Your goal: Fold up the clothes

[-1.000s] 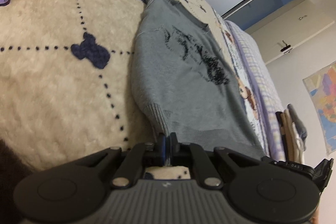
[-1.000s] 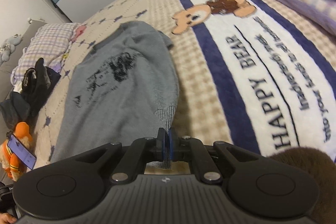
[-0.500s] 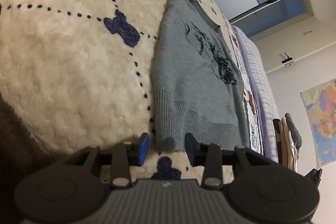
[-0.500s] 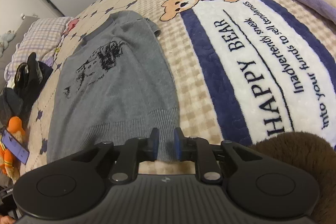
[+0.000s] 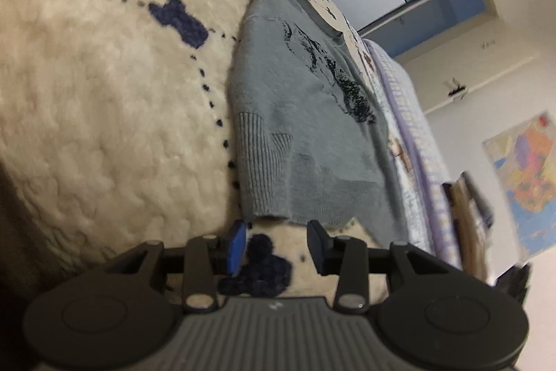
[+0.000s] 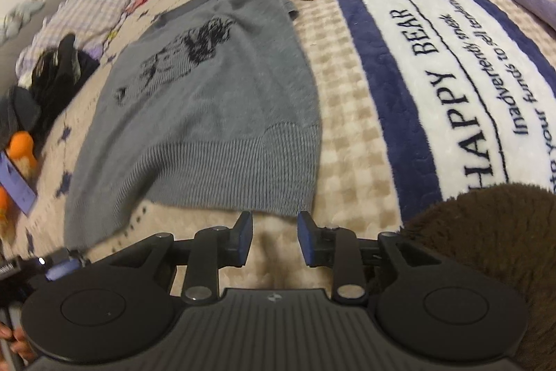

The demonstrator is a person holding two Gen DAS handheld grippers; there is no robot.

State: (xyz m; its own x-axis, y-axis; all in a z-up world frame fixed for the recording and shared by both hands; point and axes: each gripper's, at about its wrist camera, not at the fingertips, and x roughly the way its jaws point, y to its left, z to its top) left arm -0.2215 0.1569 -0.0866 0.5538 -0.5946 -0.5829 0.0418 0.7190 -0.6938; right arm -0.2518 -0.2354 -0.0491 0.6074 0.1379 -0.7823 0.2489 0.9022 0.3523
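You hold both grippers angled down over the bed (image 6: 347,141), just short of the hem of the grey sweater (image 6: 215,99). Your left gripper (image 5: 276,240) has its fingers partly apart with nothing between them, only blanket. Your right gripper (image 6: 272,237) is opening its fingers, and they are empty too. The sweater lies flat, front up with its dark print showing, ribbed hem nearest you, the sides folded in.
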